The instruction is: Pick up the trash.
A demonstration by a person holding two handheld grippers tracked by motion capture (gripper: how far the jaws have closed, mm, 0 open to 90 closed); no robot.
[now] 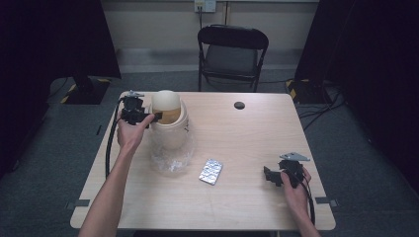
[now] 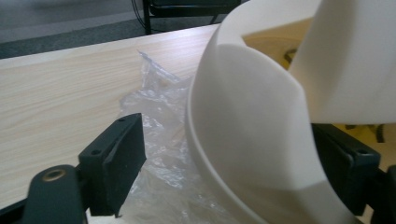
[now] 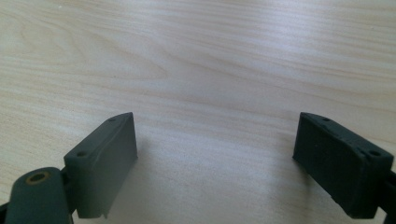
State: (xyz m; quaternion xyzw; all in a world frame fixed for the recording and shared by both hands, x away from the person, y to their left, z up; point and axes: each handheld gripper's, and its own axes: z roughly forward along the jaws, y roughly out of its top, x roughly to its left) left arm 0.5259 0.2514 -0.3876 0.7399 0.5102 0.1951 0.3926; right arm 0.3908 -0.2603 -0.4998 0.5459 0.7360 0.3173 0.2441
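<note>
A cream bin [image 1: 170, 132] stands at the table's left with its swing lid [image 1: 165, 101] tipped upright. My left gripper [image 1: 156, 117] reaches in at the bin's rim from the left. In the left gripper view the bin's wall [image 2: 252, 130] stands between the jaws of my left gripper [image 2: 229, 140]. The left pad [image 2: 119, 163] is clear of the wall, so the gripper is open. The lid [image 2: 355, 60] hangs over the right jaw. Crumpled clear plastic [image 1: 170, 159] lies at the bin's foot. My right gripper [image 1: 271, 177] rests open at the front right, with bare wood between its jaws [image 3: 217, 140].
A silver blister pack [image 1: 211, 171] lies mid-table toward the front. A small black round cap [image 1: 239, 105] sits near the wooden table's [image 1: 247, 133] far edge. A black folding chair [image 1: 232, 52] stands behind the table. The clear plastic [image 2: 154, 140] spreads under my left jaw.
</note>
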